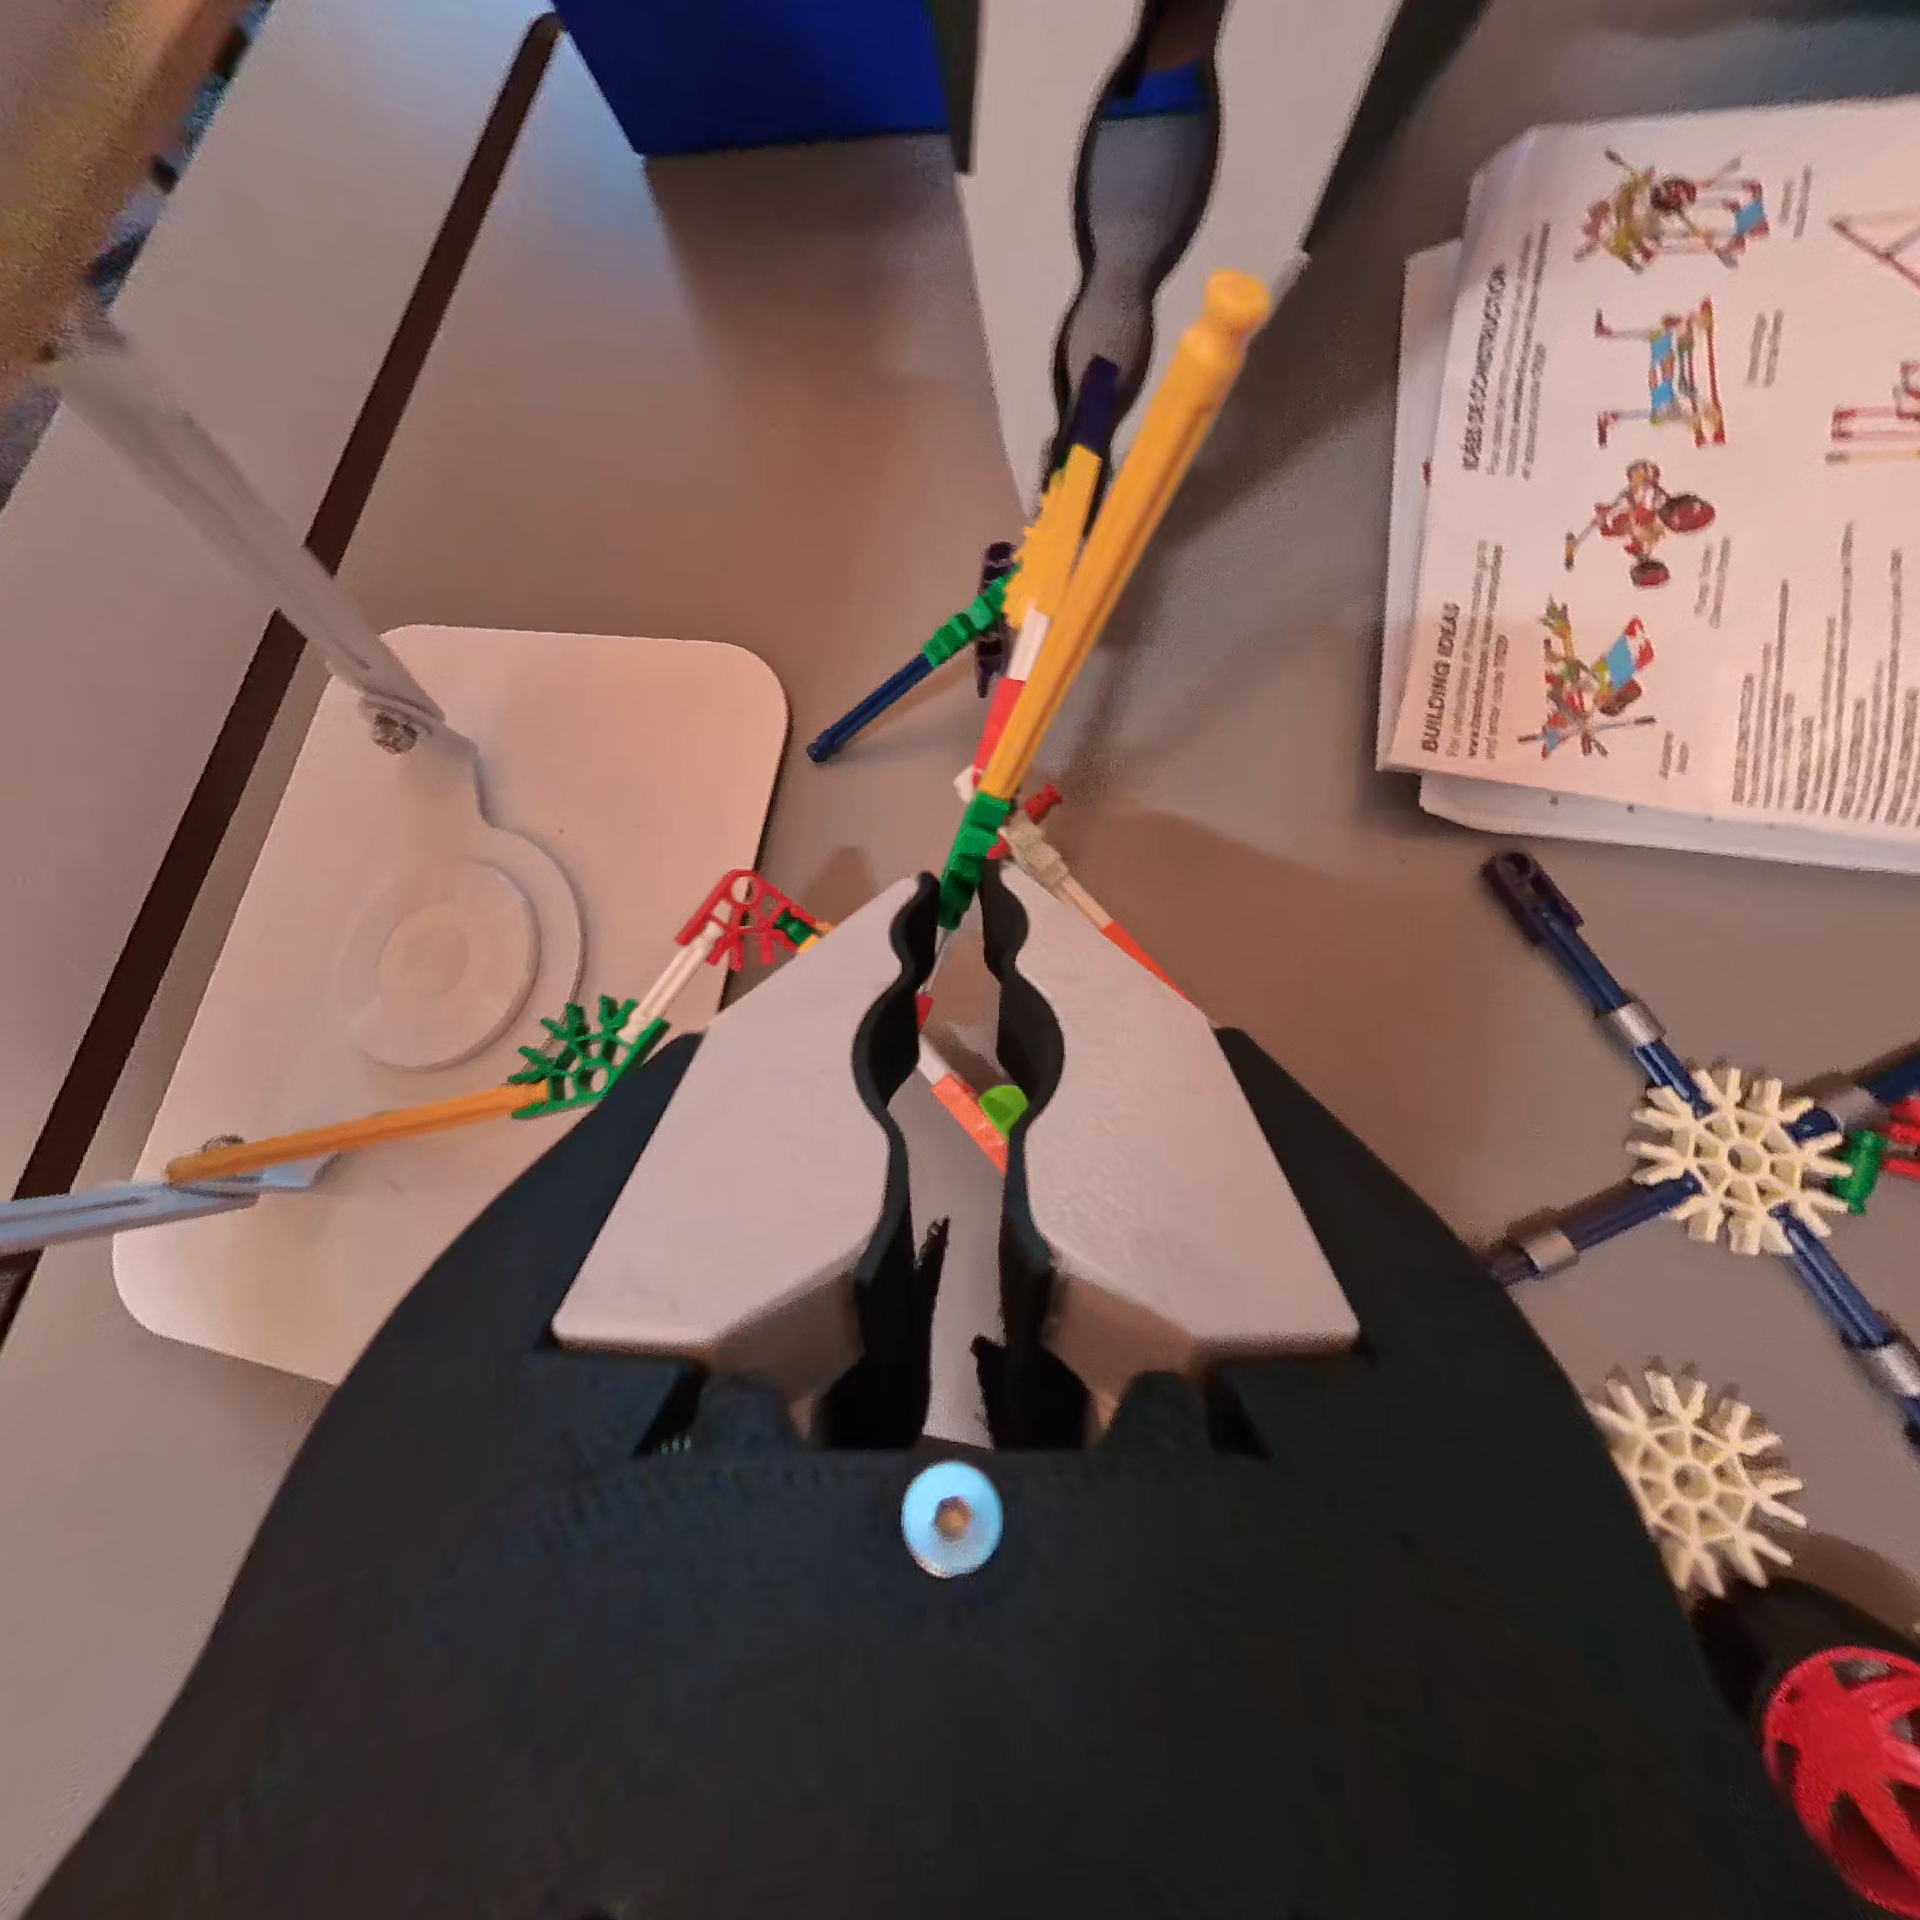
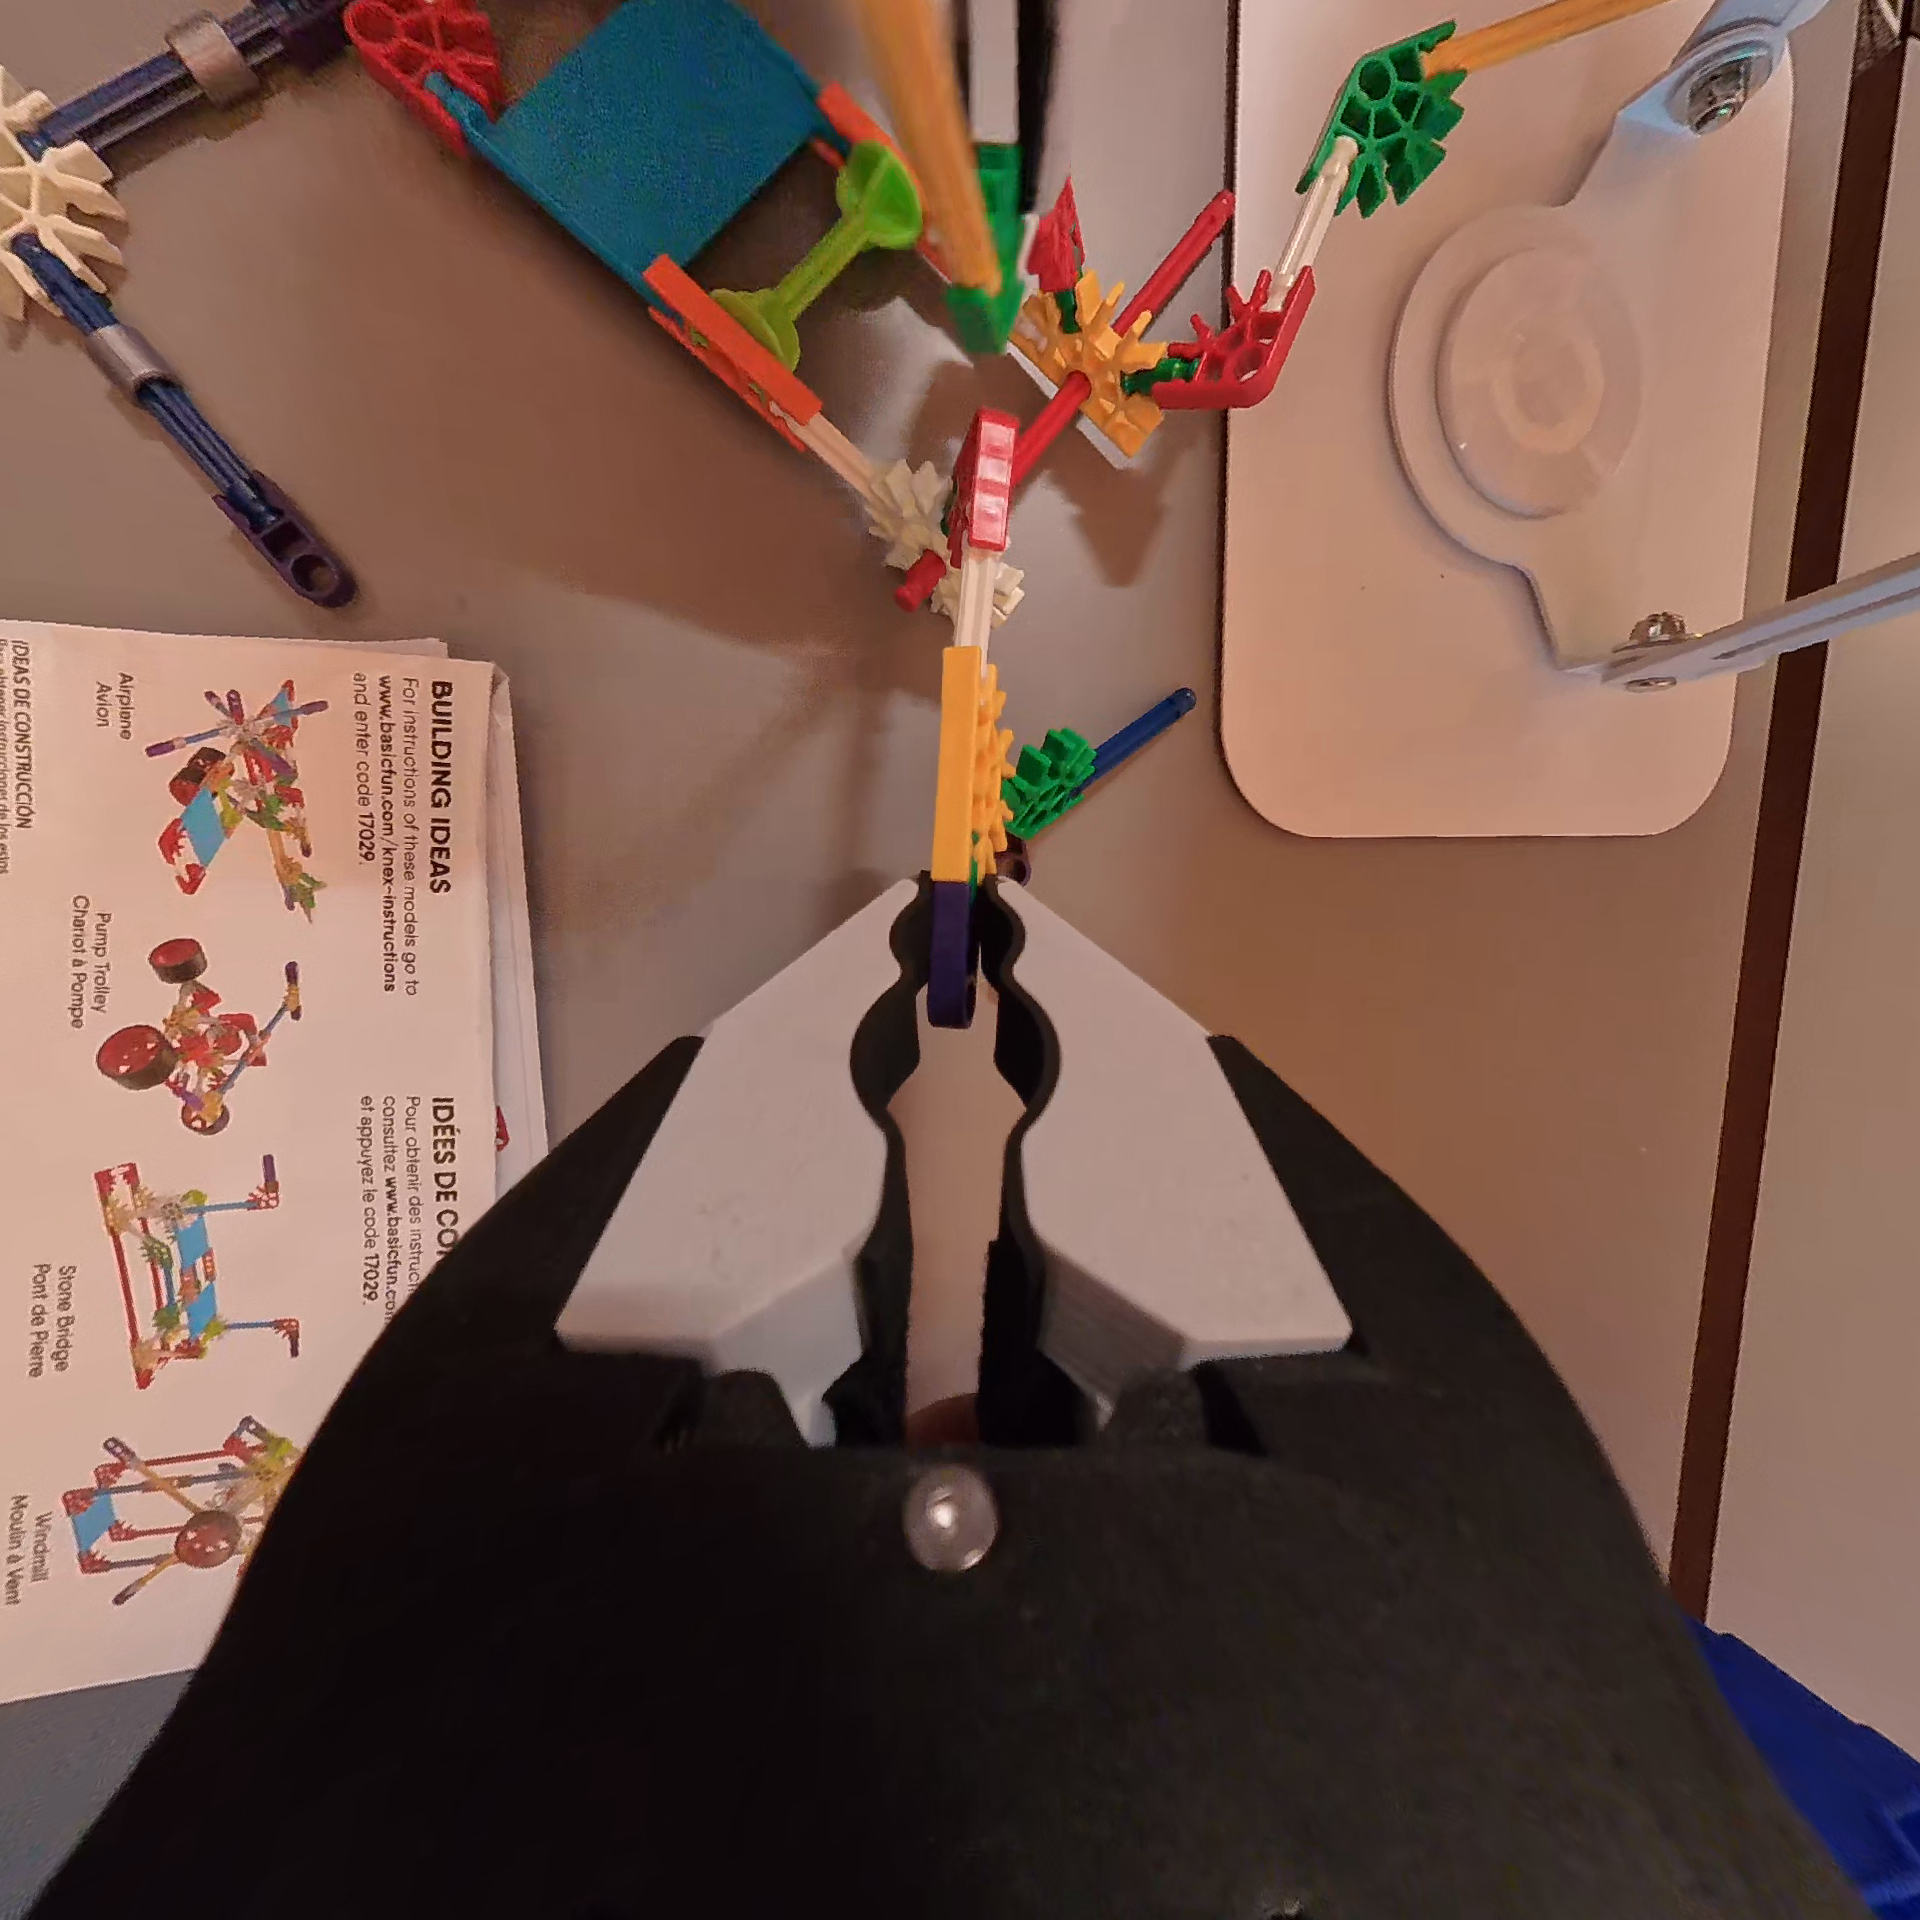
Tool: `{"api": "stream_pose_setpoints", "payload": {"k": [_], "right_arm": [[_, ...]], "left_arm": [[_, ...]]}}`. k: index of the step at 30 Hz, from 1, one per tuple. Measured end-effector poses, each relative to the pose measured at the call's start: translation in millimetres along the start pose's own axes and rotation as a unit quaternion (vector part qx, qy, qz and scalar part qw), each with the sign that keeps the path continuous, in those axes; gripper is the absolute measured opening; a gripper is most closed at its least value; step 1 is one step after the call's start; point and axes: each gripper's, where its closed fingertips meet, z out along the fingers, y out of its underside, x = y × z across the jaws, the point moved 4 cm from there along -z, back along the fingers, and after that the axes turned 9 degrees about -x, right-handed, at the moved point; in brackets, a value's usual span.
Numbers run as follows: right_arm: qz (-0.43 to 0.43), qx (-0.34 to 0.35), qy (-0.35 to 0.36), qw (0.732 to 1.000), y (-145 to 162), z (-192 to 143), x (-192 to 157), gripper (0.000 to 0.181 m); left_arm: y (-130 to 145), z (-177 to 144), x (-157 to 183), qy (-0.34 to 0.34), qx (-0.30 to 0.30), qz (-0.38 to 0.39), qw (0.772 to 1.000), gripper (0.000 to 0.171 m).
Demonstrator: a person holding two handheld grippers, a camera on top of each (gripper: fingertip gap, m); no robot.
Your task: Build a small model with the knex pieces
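A toy model of rods and connectors is held between both grippers above a grey table. My left gripper is shut on a green connector from which two yellow rods rise. My right gripper is shut on a dark purple connector joined to a yellow connector with a green connector and blue rod. The right gripper also shows at the top of the left wrist view. The model's teal panel and lime spool lie beyond.
A white stand base with metal arms lies left in the left wrist view. An instruction sheet lies right. A blue-rod piece with cream snowflake connectors, a red wheel and a blue box are nearby. Across from one pair of fingers to the other is roughly 10 cm. My left gripper's tips are some 20 cm from the red wheel.
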Motion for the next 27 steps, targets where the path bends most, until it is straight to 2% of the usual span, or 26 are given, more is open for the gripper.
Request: {"api": "stream_pose_setpoints", "payload": {"k": [10, 16, 27], "right_arm": [[0.000, -0.001, -0.001, 1.000, -0.3, 0.5, -0.9, 0.005], [-0.002, -0.002, -0.002, 1.000, -1.2, 0.4, -2.0, 0.005], [-0.004, -0.004, -0.004, 1.000, -2.2, 0.8, -3.9, 0.005]], "left_arm": [[1.7, -5.6, -19.9, -0.026, 0.025, -0.117, 0.992, 0.004], [16.5, -12.4, -31.7, -0.061, 0.040, -0.184, 0.980, 0.004], [34.4, -14.7, -42.5, -0.062, 0.064, -0.277, 0.957, 0.004]]}}
